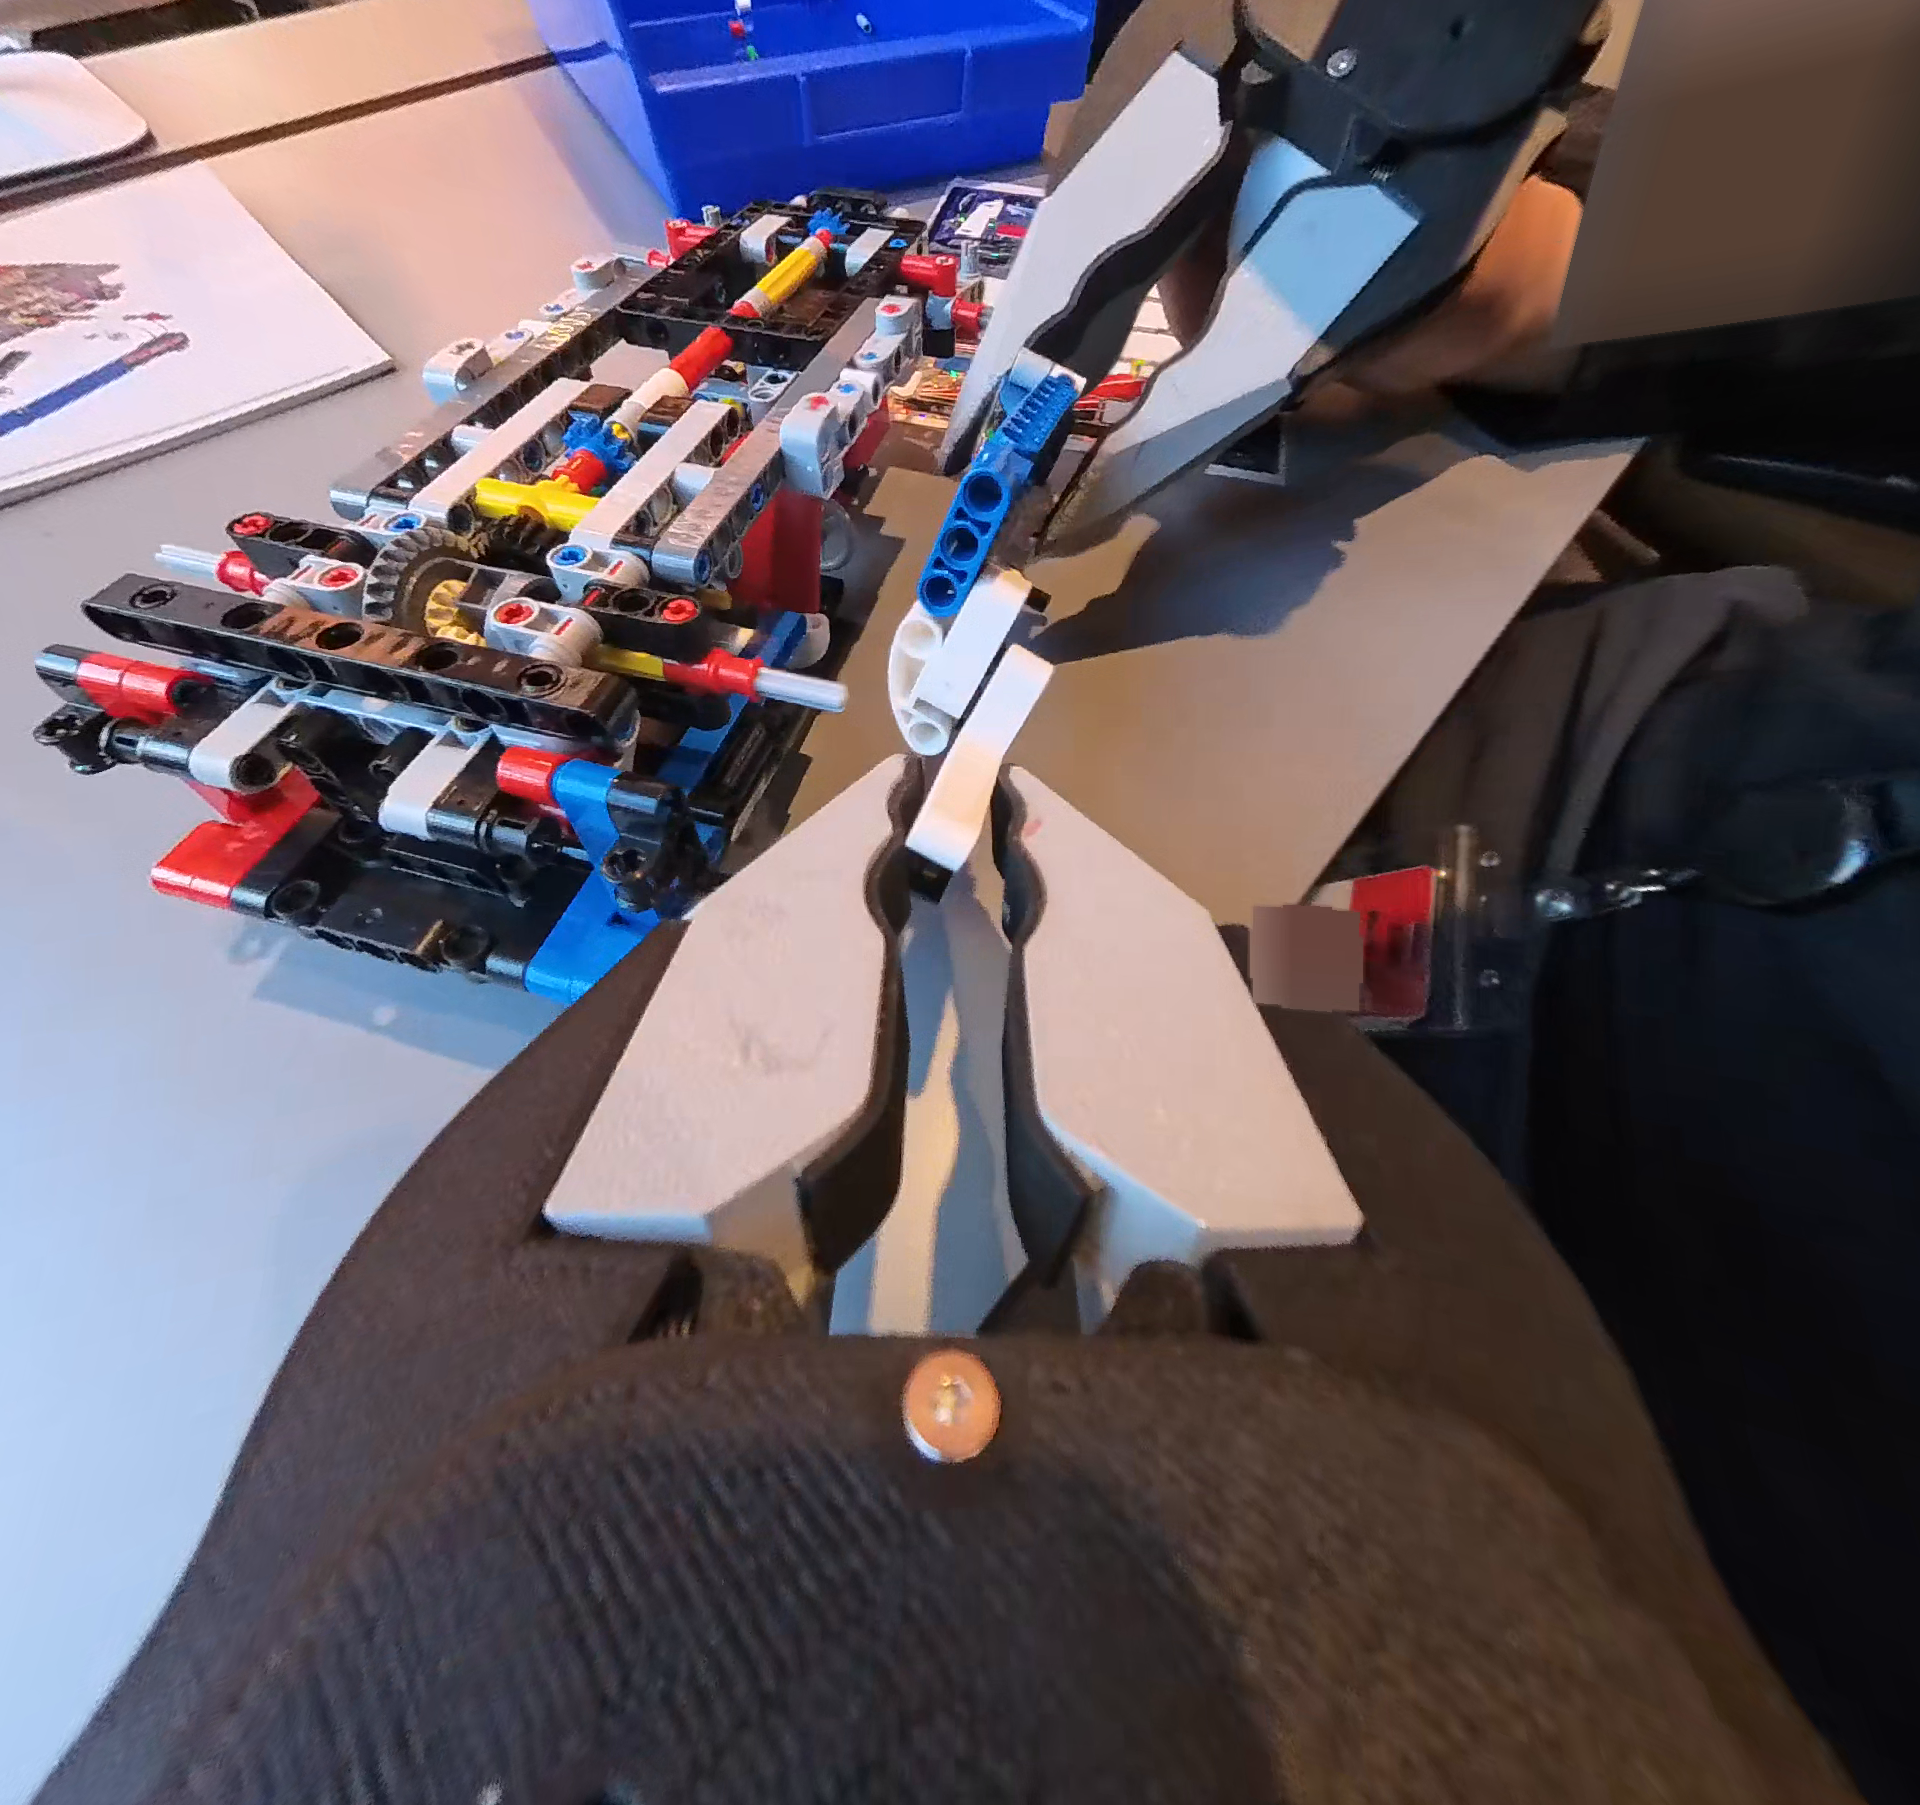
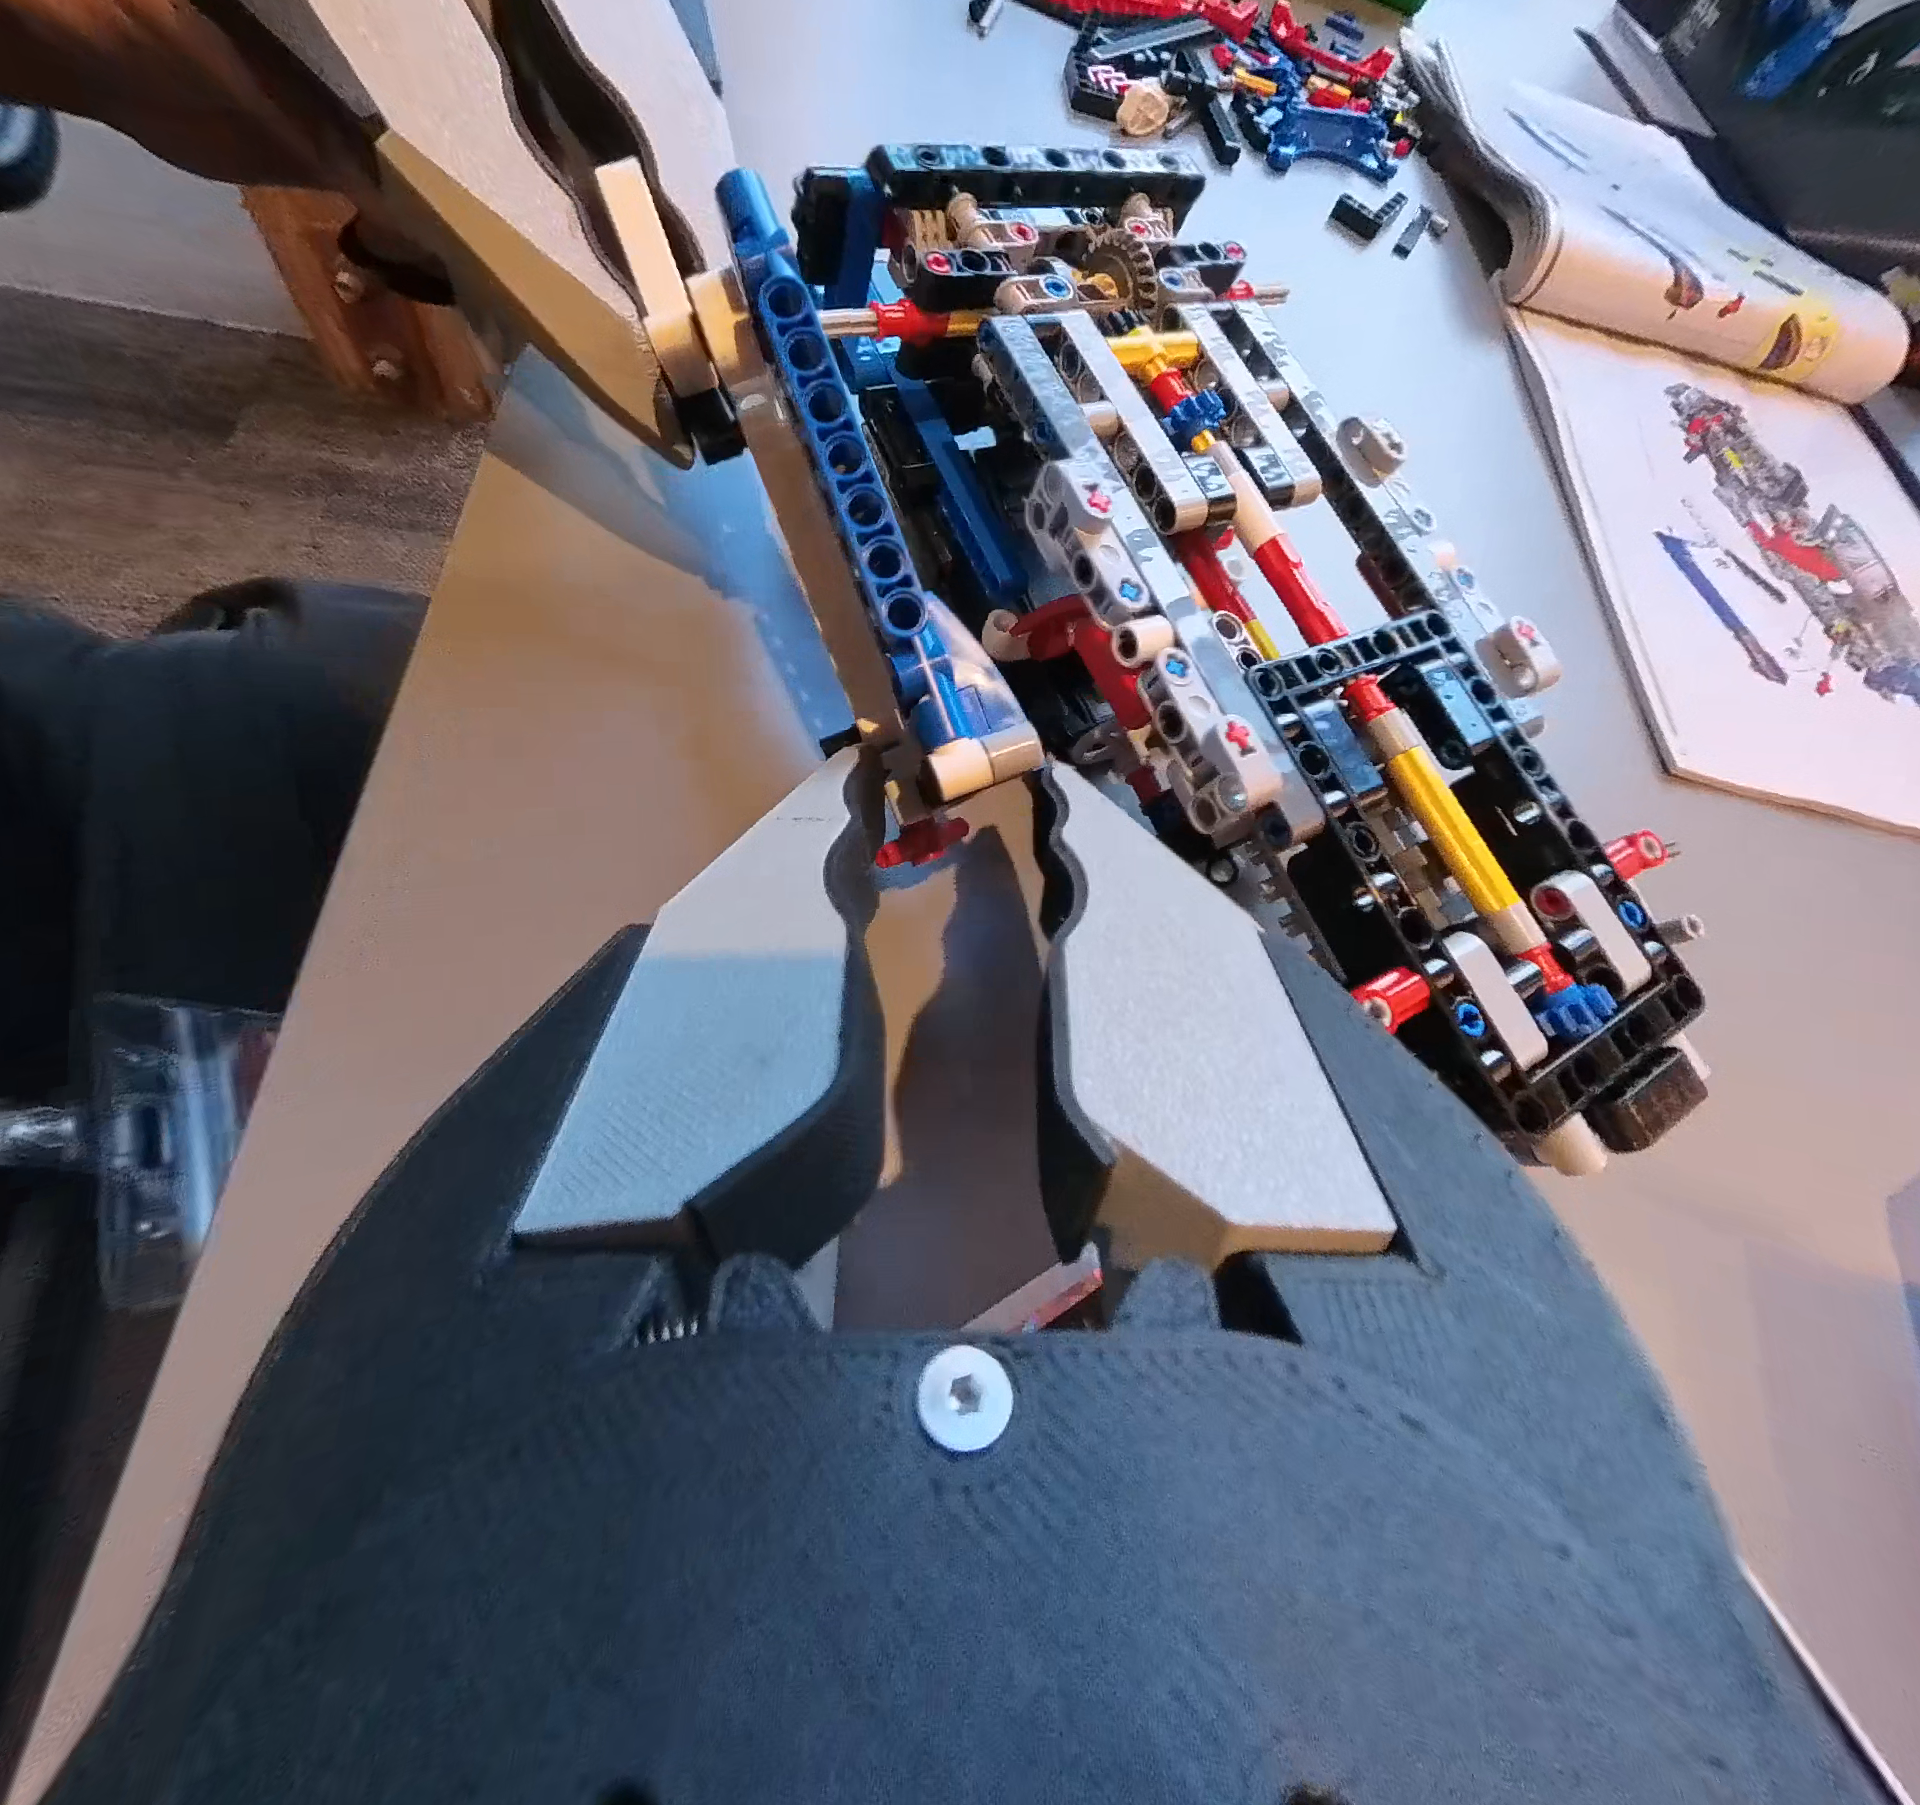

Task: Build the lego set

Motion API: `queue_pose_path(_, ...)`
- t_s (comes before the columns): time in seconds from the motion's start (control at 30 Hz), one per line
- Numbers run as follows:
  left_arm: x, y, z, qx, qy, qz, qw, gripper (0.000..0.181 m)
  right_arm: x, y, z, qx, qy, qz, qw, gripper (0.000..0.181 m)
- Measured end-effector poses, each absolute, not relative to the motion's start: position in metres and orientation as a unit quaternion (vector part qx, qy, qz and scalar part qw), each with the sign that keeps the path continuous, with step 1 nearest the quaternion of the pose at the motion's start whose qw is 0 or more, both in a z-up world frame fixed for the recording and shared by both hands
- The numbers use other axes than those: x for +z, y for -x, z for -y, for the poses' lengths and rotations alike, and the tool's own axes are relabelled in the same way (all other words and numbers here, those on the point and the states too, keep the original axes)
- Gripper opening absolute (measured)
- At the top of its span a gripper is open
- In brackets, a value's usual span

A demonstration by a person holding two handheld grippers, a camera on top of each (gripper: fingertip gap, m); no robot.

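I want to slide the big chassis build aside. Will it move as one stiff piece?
Probably: the chassis build is braced by long crossed beams. It likely will not roll, lying flat on the table. Its protruding axle could snag.

Grey table (image 1: 436,197) — chassis (image 1: 499,612), blue bin (image 1: 831,41), manual (image 2: 1766,560).

Your right gripper (image 1: 1049,467) is hiding the far end of the blue beam (image 1: 971,529). The instruction booklet (image 2: 1745,592) is running off the frame's edge, and the loose pieces (image 2: 1247,62) are blurring together.
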State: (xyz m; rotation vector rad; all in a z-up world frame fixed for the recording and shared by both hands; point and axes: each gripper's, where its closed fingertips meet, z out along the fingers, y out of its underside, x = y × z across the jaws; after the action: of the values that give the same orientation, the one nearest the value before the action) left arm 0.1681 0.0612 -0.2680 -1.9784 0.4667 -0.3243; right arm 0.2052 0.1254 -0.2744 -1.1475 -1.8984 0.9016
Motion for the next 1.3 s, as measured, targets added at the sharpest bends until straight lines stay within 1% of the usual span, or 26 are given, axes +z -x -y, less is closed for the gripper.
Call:
queue_pose_path(0.13, -0.27, -0.173, -0.056, -0.111, 0.829, -0.207, 0.507, 0.012, -0.272, -0.206, -0.124, 0.335, 0.427, 0.746, 0.386, 0.026)
queue_pose_path(0.2, -0.274, -0.177, -0.052, -0.127, 0.84, -0.198, 0.489, 0.015, -0.265, -0.209, -0.121, 0.314, 0.394, 0.755, 0.42, 0.025)
queue_pose_path(0.27, -0.273, -0.182, -0.047, -0.168, 0.842, -0.181, 0.479, 0.026, -0.249, -0.213, -0.122, 0.26, 0.344, 0.753, 0.497, 0.023)
queue_pose_path(0.33, -0.269, -0.186, -0.041, -0.22, 0.839, -0.162, 0.471, 0.046, -0.234, -0.218, -0.12, 0.192, 0.283, 0.744, 0.574, 0.019)
queue_pose_path(0.37, -0.266, -0.186, -0.039, -0.246, 0.833, -0.151, 0.471, 0.052, -0.23, -0.22, -0.116, 0.166, 0.258, 0.74, 0.599, 0.018)
queue_pose_path(0.47, -0.257, -0.185, -0.039, -0.314, 0.819, -0.12, 0.465, 0.07, -0.218, -0.221, -0.107, 0.114, 0.203, 0.719, 0.654, 0.019)
queue_pose_path(0.57, -0.251, -0.19, -0.043, -0.343, 0.81, -0.114, 0.462, 0.079, -0.21, -0.22, -0.107, 0.079, 0.173, 0.699, 0.689, 0.018)
queue_pose_path(0.7, -0.255, -0.192, -0.045, -0.325, 0.818, -0.127, 0.458, 0.079, -0.207, -0.223, -0.101, 0.064, 0.145, 0.691, 0.705, 0.018)
queue_pose_path(0.8, -0.249, -0.186, -0.046, -0.3, 0.818, -0.129, 0.474, 0.081, -0.199, -0.227, -0.096, 0.06, 0.132, 0.675, 0.723, 0.018)
queue_pose_path(0.93, -0.241, -0.198, -0.042, -0.311, 0.812, -0.15, 0.471, 0.082, -0.199, -0.227, -0.097, 0.068, 0.137, 0.674, 0.722, 0.017)
queue_pose_path(1.03, -0.245, -0.21, -0.044, -0.308, 0.814, -0.168, 0.463, 0.069, -0.202, -0.227, -0.092, 0.084, 0.138, 0.68, 0.715, 0.018)
queue_pose_path(1.07, -0.247, -0.213, -0.046, -0.297, 0.816, -0.176, 0.463, 0.062, -0.203, -0.227, -0.091, 0.087, 0.14, 0.681, 0.713, 0.018)
queue_pose_path(1.13, -0.246, -0.214, -0.048, -0.264, 0.818, -0.196, 0.471, 0.054, -0.205, -0.227, -0.094, 0.082, 0.145, 0.683, 0.711, 0.018)
queue_pose_path(1.3, -0.24, -0.204, -0.053, -0.13, 0.831, -0.233, 0.487, 0.054, -0.212, -0.225, -0.099, 0.088, 0.162, 0.691, 0.699, 0.021)
